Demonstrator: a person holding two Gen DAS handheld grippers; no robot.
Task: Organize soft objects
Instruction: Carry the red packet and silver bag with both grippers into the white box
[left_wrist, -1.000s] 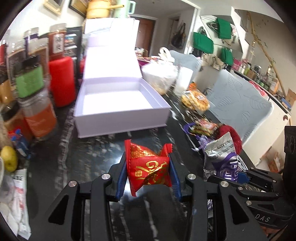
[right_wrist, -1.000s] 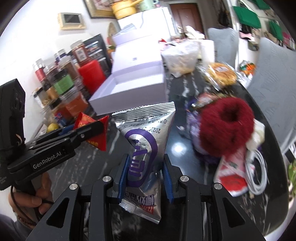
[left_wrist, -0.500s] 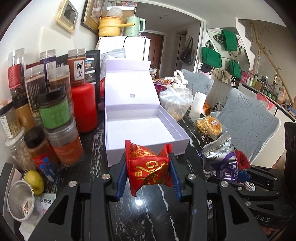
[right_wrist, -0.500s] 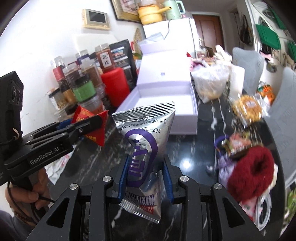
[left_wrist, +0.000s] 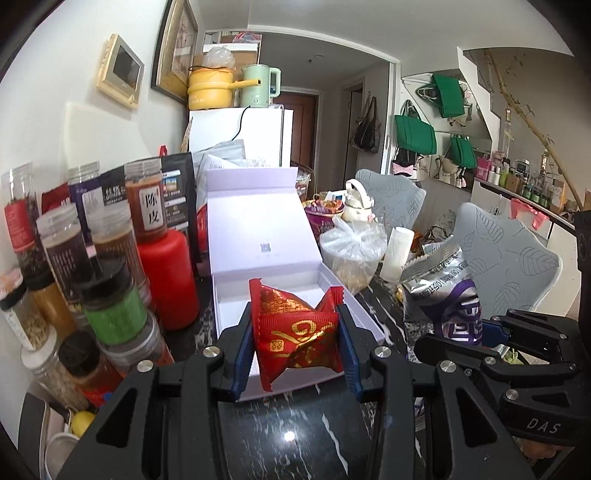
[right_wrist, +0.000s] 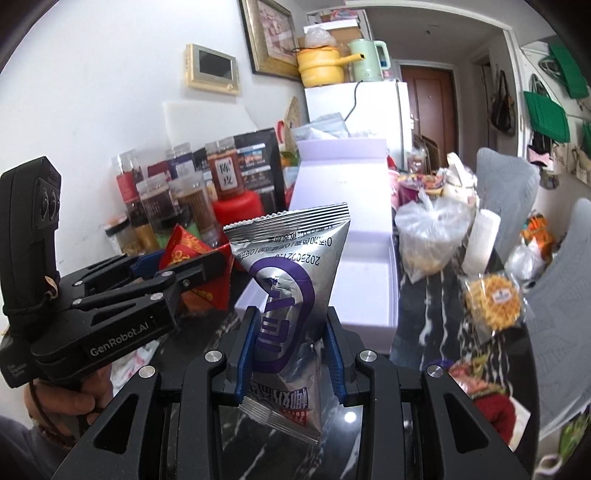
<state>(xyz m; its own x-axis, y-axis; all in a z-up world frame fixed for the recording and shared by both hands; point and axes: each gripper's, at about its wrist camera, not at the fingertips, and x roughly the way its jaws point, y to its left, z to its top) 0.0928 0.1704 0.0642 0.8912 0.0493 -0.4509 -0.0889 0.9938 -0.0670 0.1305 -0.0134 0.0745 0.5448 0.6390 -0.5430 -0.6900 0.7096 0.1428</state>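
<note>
My left gripper (left_wrist: 295, 332) is shut on a red snack packet with gold print (left_wrist: 295, 332), held above the dark marble table just before the open white box (left_wrist: 295, 295). My right gripper (right_wrist: 291, 343) is shut on a silver and purple snack bag (right_wrist: 291, 295), which stands upright between the blue pads. In the left wrist view that silver bag (left_wrist: 443, 291) shows at the right, in the right gripper (left_wrist: 480, 332). The right wrist view shows the left gripper (right_wrist: 207, 266) with the red packet (right_wrist: 188, 251) at the left. The white box (right_wrist: 369, 288) lies open ahead, its lid raised.
Spice jars (left_wrist: 110, 277) and a red canister (left_wrist: 166, 280) crowd the left side by the wall. A clear bag of food (left_wrist: 351, 254), a wrapped waffle (right_wrist: 491, 299), a dark red knitted item (right_wrist: 487, 406) and grey chairs (left_wrist: 509, 258) are at the right.
Both grippers have risen with their packets and tilted up toward level. The white box now sits closer and lower in both views, and more of the wall and room shows.
</note>
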